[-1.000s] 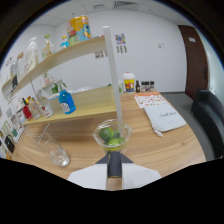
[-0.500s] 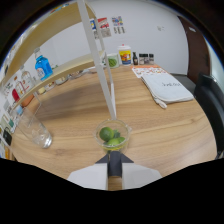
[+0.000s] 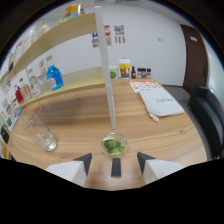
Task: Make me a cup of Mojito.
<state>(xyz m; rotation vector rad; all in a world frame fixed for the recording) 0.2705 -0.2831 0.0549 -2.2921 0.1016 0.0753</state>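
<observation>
Your gripper (image 3: 115, 159) has its two fingers spread apart, holding nothing. Just ahead of them, roughly on the line between the tips but a little beyond, a small clear glass bowl (image 3: 114, 145) stands on the wooden table (image 3: 165, 135). It holds green pieces, likely lime or mint; you cannot tell which from here. The fingers do not touch it.

Off to your left, near the bowl but apart from it, stands a tall clear drinking glass (image 3: 44, 134), upright, with no visible drink in it. Right behind the bowl a white post (image 3: 107, 70) rises from the table up to the shelf.

Further out on the right lies a white cloth bag (image 3: 160, 102), flat on the tabletop with a printed card (image 3: 145, 85) at its far end. At the far edge of the table you have a white tub with a yellow lid (image 3: 124, 68) and a few small dark bottles (image 3: 141, 73) beside it.

To the left, a lower shelf holds a blue bottle (image 3: 54, 77) and a row of other bottles and packets (image 3: 20, 90), too small to tell what is in them.
</observation>
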